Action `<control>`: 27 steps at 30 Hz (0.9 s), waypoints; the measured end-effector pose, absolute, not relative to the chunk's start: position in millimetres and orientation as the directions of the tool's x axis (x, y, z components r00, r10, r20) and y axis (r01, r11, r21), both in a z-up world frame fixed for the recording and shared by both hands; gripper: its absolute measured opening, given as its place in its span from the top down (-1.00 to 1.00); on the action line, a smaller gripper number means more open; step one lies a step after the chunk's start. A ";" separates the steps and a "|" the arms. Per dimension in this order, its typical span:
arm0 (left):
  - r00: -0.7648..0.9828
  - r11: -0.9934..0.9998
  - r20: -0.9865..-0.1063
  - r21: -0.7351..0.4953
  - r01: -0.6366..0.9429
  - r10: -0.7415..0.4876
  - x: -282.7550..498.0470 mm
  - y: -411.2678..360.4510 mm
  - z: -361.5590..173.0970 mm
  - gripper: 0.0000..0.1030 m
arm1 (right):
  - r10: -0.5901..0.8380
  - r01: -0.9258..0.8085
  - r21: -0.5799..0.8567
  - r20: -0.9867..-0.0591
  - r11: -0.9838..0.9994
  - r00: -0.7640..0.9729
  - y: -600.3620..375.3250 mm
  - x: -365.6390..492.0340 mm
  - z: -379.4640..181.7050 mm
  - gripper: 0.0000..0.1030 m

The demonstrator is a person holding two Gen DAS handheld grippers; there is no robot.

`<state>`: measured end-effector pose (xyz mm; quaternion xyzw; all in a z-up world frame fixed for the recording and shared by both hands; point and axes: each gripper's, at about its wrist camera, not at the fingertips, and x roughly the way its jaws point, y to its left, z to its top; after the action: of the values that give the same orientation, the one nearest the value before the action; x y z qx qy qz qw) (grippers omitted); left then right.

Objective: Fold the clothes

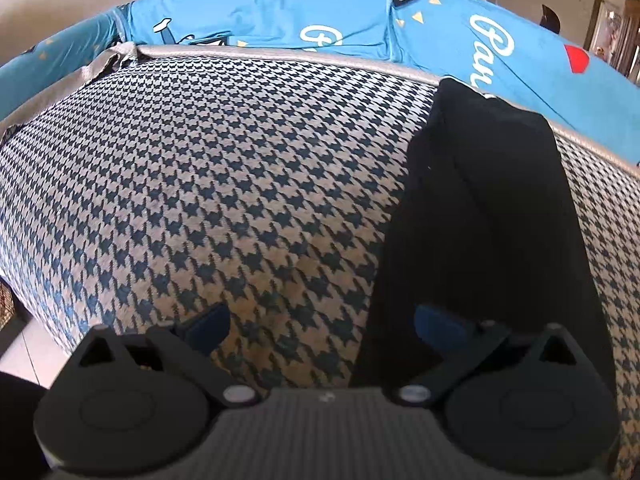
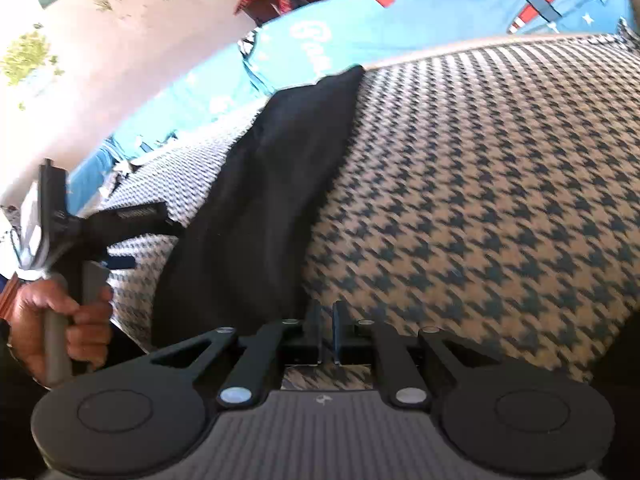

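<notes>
A black garment (image 1: 480, 220) lies folded into a long strip on the houndstooth cover (image 1: 220, 180), running from near me to the far edge. My left gripper (image 1: 323, 328) is open, with its right finger over the garment's near end and its left finger over the bare cover. In the right wrist view the same garment (image 2: 260, 208) lies left of centre. My right gripper (image 2: 329, 326) is shut just beside the garment's near right corner. I cannot tell whether any cloth is pinched. A person's hand (image 2: 52, 320) holds the left gripper's handle at the far left.
A blue cartoon-print sheet (image 1: 280, 20) runs along the far side of the houndstooth cover (image 2: 480, 200), behind a grey piped edge (image 1: 280, 54). Pale floor (image 1: 20, 348) shows past the cover's left edge. A wall with pictures (image 2: 100, 40) stands behind.
</notes>
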<state>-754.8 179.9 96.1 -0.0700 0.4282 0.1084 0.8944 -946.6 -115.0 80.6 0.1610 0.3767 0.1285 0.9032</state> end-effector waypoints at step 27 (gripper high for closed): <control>0.564 0.947 -0.784 0.090 -0.308 0.258 -750.4 174.9 89.5 -1.00 | 0.247 -0.116 0.232 -0.685 0.966 0.686 -62.7 -900.2 63.7 0.91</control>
<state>-750.4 174.9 89.5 -0.0284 0.4385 0.1600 0.8839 -900.2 -62.7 63.7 0.0851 0.3836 0.0992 0.9142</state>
